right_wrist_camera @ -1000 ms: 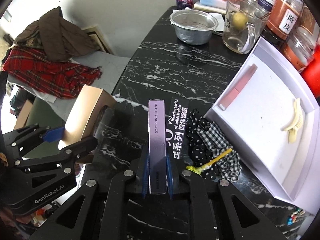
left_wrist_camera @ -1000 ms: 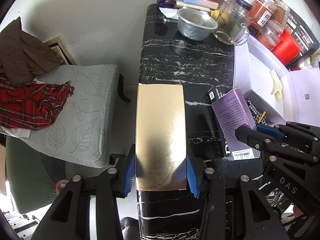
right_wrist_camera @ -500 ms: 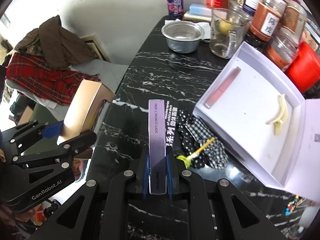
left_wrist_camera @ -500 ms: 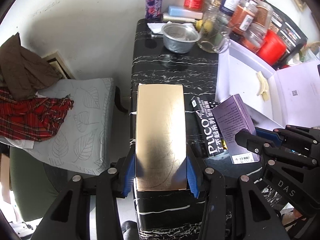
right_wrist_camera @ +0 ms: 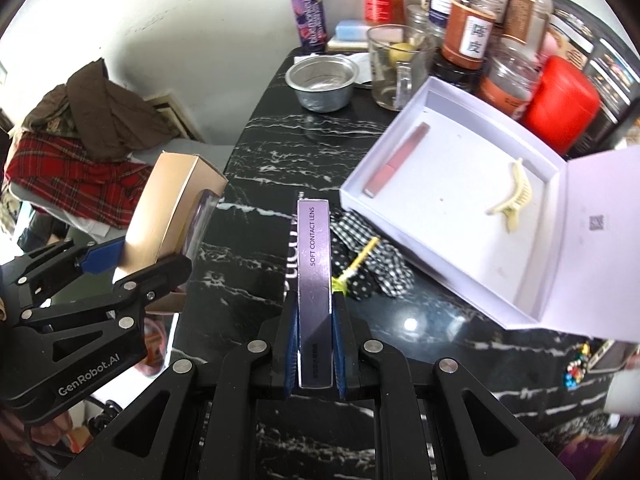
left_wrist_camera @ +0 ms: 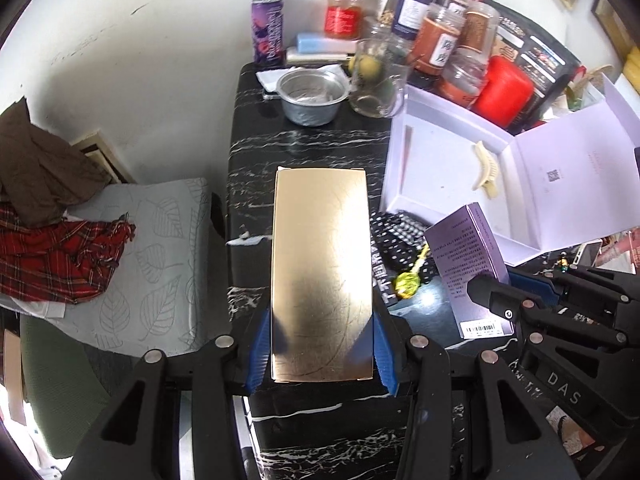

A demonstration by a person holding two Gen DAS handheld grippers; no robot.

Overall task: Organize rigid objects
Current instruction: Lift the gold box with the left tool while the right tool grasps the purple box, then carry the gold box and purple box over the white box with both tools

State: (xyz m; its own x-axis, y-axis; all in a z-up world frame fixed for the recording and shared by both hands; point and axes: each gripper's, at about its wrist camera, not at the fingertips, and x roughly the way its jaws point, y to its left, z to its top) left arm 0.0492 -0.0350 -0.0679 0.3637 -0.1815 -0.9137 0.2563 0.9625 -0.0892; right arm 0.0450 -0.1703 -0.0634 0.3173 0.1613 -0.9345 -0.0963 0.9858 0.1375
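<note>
My left gripper (left_wrist_camera: pixel 320 344) is shut on a gold box (left_wrist_camera: pixel 320 272), held above the black marble table (left_wrist_camera: pixel 312 152). The gold box also shows in the right wrist view (right_wrist_camera: pixel 172 216). My right gripper (right_wrist_camera: pixel 314 344) is shut on a purple contact lens box (right_wrist_camera: pixel 314 264), held on edge above the table; it also shows in the left wrist view (left_wrist_camera: pixel 468 272). An open white box (right_wrist_camera: pixel 452 184) on the right holds a pink tube (right_wrist_camera: pixel 396 160) and a cream hair clip (right_wrist_camera: pixel 512 200).
A black box (right_wrist_camera: pixel 294 248), checked cloth (right_wrist_camera: pixel 380 264) and yellow lollipop (left_wrist_camera: pixel 406 280) lie under the held boxes. A metal bowl (right_wrist_camera: pixel 324 80), glass mug (right_wrist_camera: pixel 396 64), can (right_wrist_camera: pixel 312 16), jars and a red container (right_wrist_camera: pixel 560 108) crowd the back. A chair with clothes (left_wrist_camera: pixel 60 208) stands left.
Both grippers have lifted and drawn back with their boxes, so more of the table and the white box's open lid is in view. Neither grip has changed.
</note>
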